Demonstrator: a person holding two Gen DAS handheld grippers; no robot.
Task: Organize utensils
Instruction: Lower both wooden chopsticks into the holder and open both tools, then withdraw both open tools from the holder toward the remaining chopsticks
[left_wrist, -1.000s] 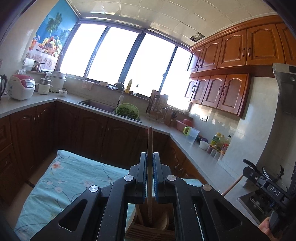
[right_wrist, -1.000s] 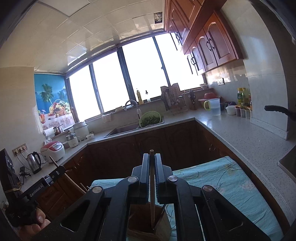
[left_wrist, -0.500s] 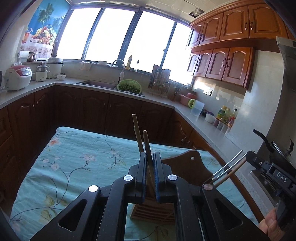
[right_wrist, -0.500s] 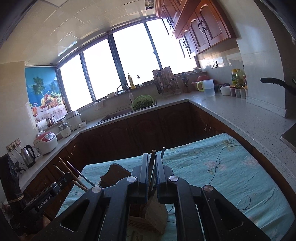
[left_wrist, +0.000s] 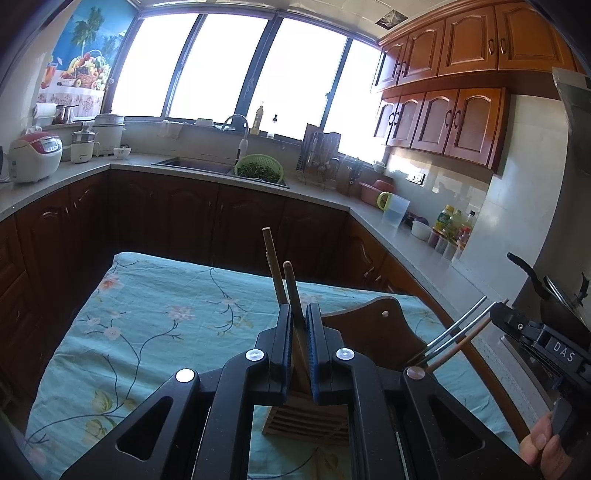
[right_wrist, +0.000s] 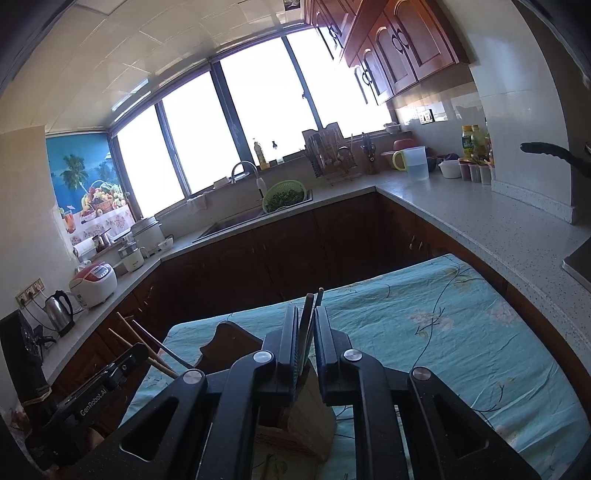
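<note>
My left gripper (left_wrist: 299, 314) is shut on a wooden utensil handle (left_wrist: 291, 284) that leans left, beside a taller wooden stick (left_wrist: 270, 254). Both drop into a slatted wooden holder (left_wrist: 306, 417) on the table below. In the right wrist view my right gripper (right_wrist: 305, 317) stands over the same holder (right_wrist: 299, 424). Its jaws are opening, and thin utensil handles (right_wrist: 309, 306) lean loose between them. From the left wrist view the right gripper (left_wrist: 495, 308) shows at the right edge with metal and wooden sticks (left_wrist: 458, 330) at its tip. The left gripper (right_wrist: 142, 349) shows low on the left.
The table wears a teal floral cloth (left_wrist: 147, 325). A dark wooden board (left_wrist: 373, 328) lies just behind the holder. Dark cabinets with a stone counter (right_wrist: 480, 221) ring the table, and a pan handle (right_wrist: 550, 151) juts in at the right.
Both grippers have come down and tipped forward, so the table and holder fill more of each view. The utensils have sunk into the holder. The right jaws have parted slightly.
</note>
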